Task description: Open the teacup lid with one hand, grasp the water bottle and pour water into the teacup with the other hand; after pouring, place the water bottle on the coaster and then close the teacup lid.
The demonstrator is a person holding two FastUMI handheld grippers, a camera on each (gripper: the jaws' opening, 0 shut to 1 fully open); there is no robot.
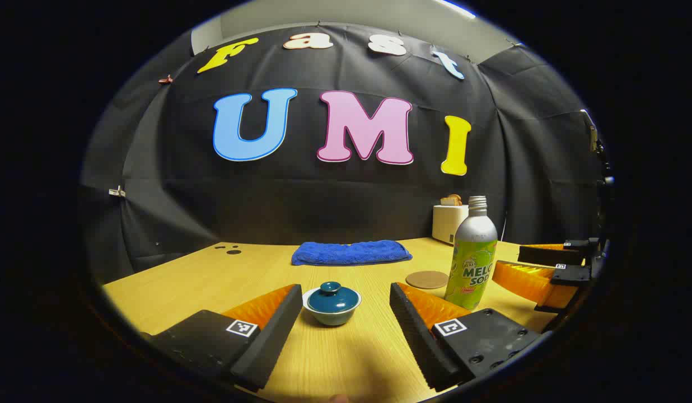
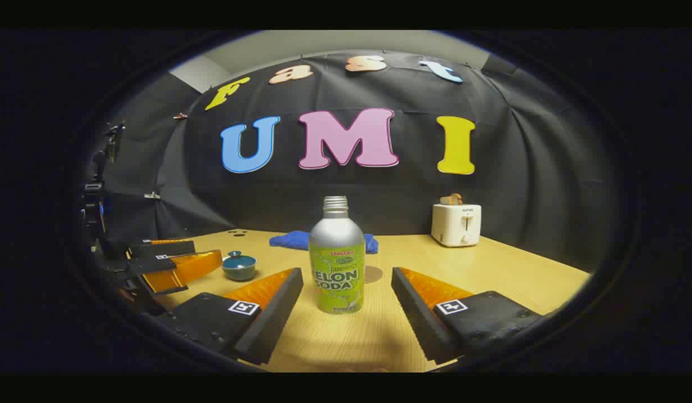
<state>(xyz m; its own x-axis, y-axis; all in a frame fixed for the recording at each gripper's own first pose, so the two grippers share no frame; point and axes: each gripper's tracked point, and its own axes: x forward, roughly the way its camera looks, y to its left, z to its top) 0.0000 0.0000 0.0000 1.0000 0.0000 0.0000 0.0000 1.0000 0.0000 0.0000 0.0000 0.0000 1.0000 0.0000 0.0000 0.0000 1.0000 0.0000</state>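
Observation:
A small teacup (image 1: 331, 307) with a dark teal lid (image 1: 331, 296) stands on the wooden table, just ahead of my left gripper (image 1: 346, 296), which is open with the cup in front of its fingertips. To the right stands an uncapped silver and green bottle (image 1: 471, 254). A round brown coaster (image 1: 427, 279) lies just left of it. In the right gripper view the bottle (image 2: 336, 257) stands upright ahead of my open right gripper (image 2: 347, 280), and the coaster (image 2: 373, 274) peeks out behind it. The teacup (image 2: 239, 266) sits at the left, beside the left gripper (image 2: 172, 263).
A folded blue towel (image 1: 351, 252) lies at the back of the table (image 1: 211, 280). A white toaster (image 2: 456, 224) with toast in it stands at the back right. The right gripper (image 1: 547, 271) reaches in from the right edge of the left gripper view.

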